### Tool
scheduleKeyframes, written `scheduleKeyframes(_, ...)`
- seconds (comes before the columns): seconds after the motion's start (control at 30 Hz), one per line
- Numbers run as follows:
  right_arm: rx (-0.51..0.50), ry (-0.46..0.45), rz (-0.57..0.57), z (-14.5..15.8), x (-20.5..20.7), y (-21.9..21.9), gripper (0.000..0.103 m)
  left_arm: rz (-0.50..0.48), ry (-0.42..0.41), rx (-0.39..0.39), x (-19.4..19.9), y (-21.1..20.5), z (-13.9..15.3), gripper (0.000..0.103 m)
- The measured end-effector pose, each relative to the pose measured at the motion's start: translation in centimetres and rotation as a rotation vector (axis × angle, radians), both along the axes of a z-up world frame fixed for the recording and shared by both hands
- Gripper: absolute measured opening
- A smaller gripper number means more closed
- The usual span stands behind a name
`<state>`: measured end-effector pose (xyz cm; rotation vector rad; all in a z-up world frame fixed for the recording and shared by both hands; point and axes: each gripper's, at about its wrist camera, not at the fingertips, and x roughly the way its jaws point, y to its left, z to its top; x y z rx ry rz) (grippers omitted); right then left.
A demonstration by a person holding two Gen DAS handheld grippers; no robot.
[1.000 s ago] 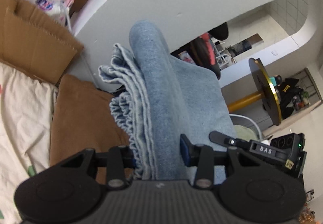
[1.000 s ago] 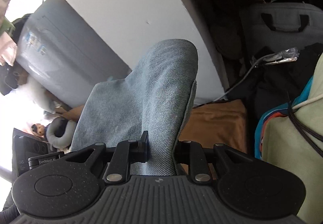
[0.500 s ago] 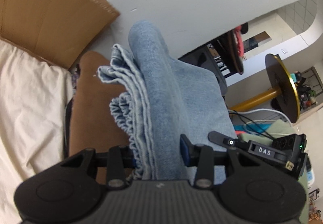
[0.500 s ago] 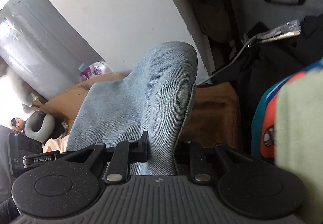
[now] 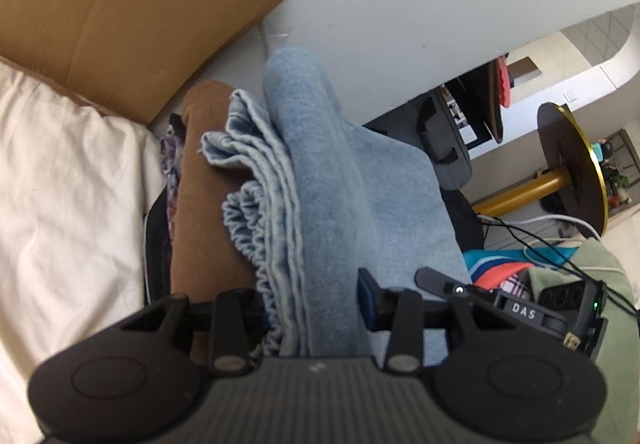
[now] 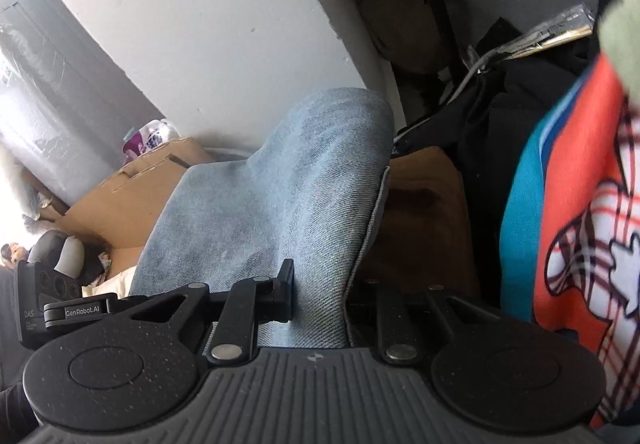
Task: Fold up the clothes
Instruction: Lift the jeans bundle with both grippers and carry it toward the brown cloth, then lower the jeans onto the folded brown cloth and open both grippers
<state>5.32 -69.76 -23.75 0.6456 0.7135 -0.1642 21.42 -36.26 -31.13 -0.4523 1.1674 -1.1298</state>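
Observation:
A folded light-blue denim garment (image 5: pixel 320 180) with a gathered waistband edge stretches between both grippers. In the left wrist view my left gripper (image 5: pixel 316 304) is shut on its thick layered end, the fabric bulging up over the fingers. In the right wrist view the same denim garment (image 6: pixel 288 196) humps up out of my right gripper (image 6: pixel 320 292), which is shut on its other, thinner end. The right gripper's body (image 5: pixel 552 312) shows at the right of the left view, the left one's body (image 6: pixel 52 308) at the left of the right view. Below the denim lies a folded brown garment (image 5: pixel 204 228).
A cardboard flap (image 5: pixel 120 16) and a cream cloth (image 5: pixel 68 204) lie to the left. The brown garment (image 6: pixel 424 220) sits beside dark clothes and cables. An orange, blue and plaid garment (image 6: pixel 580 212) crowds the right. A white wall (image 5: pixel 420 4) stands close behind.
Both grippers have sunk with the denim still held. The cardboard and brown garment loom larger, and the orange and plaid clothes have come close on the right.

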Motion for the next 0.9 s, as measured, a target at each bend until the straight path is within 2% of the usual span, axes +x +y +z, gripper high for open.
scheduleKeyframes(0.33,0.004,-0.046,-0.012,0.9,0.3,-0.5,0.021,-0.012,-0.057,0.013,0.7,-0.9,2.0,0.042)
scheduleKeyframes(0.4,0.002,-0.045,-0.016,0.7,0.7,-0.6,0.021,-0.011,-0.039,0.051,1.0,-1.3,1.6,0.044)
scheduleKeyframes(0.47,0.001,-0.018,-0.023,-0.2,1.2,-0.6,0.022,-0.018,-0.022,0.142,1.3,-1.7,1.2,0.051)
scheduleKeyframes(0.53,-0.024,0.017,-0.028,-1.2,1.4,-0.3,0.022,-0.048,-0.066,0.189,1.2,-1.4,2.4,0.052)
scheduleKeyframes(0.7,-0.042,0.009,-0.025,-1.2,1.2,-0.1,0.023,-0.111,-0.195,0.279,1.2,-0.1,6.2,0.048)
scheduleKeyframes(0.77,-0.048,0.009,-0.021,-1.2,1.3,0.0,0.023,-0.132,-0.253,0.282,1.3,0.4,8.0,0.044)
scheduleKeyframes(0.9,-0.059,0.01,-0.017,-1.0,1.5,0.2,0.023,-0.2,-0.351,0.307,1.3,-0.6,11.2,0.043)
